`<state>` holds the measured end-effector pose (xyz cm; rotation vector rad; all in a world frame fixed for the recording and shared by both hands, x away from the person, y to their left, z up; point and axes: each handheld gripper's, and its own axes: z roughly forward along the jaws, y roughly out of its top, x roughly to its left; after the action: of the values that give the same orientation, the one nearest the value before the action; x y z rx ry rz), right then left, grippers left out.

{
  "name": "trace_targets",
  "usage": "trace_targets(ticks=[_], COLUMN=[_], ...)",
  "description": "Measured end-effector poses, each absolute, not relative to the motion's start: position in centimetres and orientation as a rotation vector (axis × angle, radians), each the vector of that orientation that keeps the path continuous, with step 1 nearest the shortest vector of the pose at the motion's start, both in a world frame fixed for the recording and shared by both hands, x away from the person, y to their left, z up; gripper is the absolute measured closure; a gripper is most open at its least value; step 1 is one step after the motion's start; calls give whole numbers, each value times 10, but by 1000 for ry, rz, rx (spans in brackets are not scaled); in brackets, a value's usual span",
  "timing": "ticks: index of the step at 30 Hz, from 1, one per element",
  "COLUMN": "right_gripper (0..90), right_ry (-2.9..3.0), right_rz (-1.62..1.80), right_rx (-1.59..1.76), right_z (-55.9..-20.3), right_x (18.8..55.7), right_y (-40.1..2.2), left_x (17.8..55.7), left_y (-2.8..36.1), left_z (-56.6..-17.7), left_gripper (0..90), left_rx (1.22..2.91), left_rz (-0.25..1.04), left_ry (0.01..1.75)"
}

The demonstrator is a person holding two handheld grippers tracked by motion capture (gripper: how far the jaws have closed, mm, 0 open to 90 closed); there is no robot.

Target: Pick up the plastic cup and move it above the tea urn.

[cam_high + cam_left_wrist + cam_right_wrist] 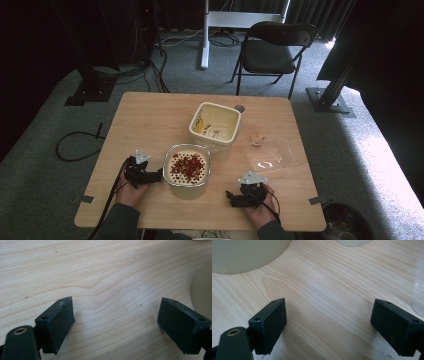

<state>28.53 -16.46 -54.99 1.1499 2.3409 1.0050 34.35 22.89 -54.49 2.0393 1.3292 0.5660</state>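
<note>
A cream tub [187,170] holding red pieces on a pale filling sits near the front middle of the wooden table [150,115]. Behind it stands a second, taller cream tub [215,125] with a little yellow inside. My left gripper [159,175] rests on the table just left of the front tub, jaws wide apart over bare wood [116,315], the tub's wall [202,295] at the right edge. My right gripper [229,195] lies at the front right, open, nothing between its jaws [328,317]; the front tub's side [247,252] shows at upper left.
A clear plastic lid [270,157] lies right of the tubs, with a small pale lump [257,140] behind it. A folding chair [272,50] stands beyond the far edge, and cables [75,145] run over the carpet at left. A bin [345,225] sits at the front right corner.
</note>
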Motion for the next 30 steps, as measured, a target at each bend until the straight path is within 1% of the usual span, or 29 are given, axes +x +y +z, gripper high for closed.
trace_targets(ticks=[4,7,9,10,11,12,21,27,30], right_gripper=[142,238,238,267,267,349,402,448,471], right_ry=[2346,2346,2345,2345,2345,2321,2263,2219,2176], right_rz=[1007,1002,999,999,999,975,997,1015,1016], right_rx=[1144,1150,1151,1151,1151,1150,1124,1120,1115], right_z=[-550,-547,-547,-547,-547,-544,-530,-516,-503], right_x=[284,283,282,282,282,279,274,274,275], right_y=[-165,-164,-165,-165,-165,-163,-167,-174,-181], left_x=[343,343,343,343,343,343,343,343,343], left_y=[229,229,229,229,229,229,229,229,229], left_z=[-545,-545,-545,-545,-545,-545,-545,-545,-545], left_gripper=[144,144,144,144,144,144,144,144,143], left_rx=[2039,2038,2038,2038,2038,2038,2038,2038,2038], left_rz=[568,568,568,568,568,568,568,568,567], left_ry=[1334,1335,1335,1335,1335,1335,1335,1335,1335])
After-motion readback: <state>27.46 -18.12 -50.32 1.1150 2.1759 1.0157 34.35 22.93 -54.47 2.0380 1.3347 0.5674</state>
